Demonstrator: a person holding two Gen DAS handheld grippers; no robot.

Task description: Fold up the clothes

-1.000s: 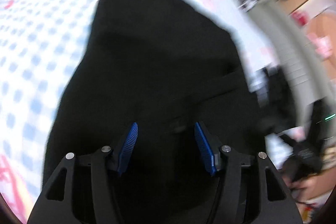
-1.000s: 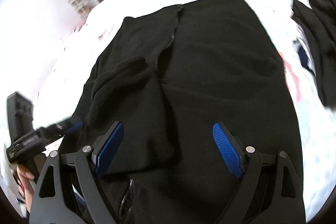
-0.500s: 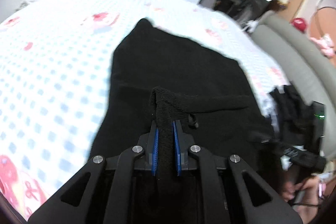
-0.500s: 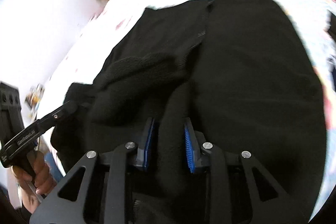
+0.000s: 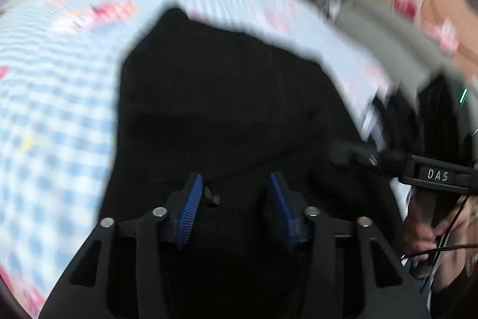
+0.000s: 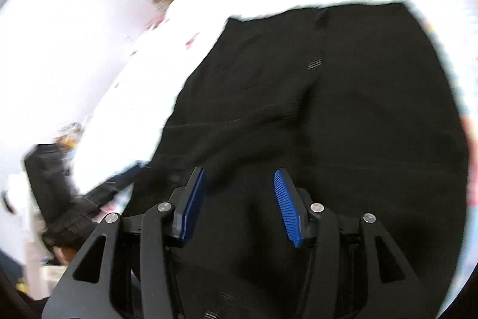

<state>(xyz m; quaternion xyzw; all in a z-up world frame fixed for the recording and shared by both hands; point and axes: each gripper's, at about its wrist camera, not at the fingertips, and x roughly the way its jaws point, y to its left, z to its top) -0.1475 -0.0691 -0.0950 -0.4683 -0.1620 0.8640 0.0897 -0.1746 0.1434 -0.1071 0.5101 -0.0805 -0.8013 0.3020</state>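
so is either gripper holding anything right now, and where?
Nothing held. Both sets of jaws are opening over the black garment, pads clear of the fabric.

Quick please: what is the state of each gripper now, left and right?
Left gripper: jaws opening, pads apart over the black jacket, gripping nothing.
Right gripper: jaws opening, pads apart over the jacket, gripping nothing.

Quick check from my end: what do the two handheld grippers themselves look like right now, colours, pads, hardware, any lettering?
Both match: the left gripper and right gripper have matte black angular linkage frames with cut-out windows, silver pivot screws, and ribbed blue finger pads. Seen from the left camera, the right unit's black body carries pale "DAS" lettering, with thin dark cables nearby.
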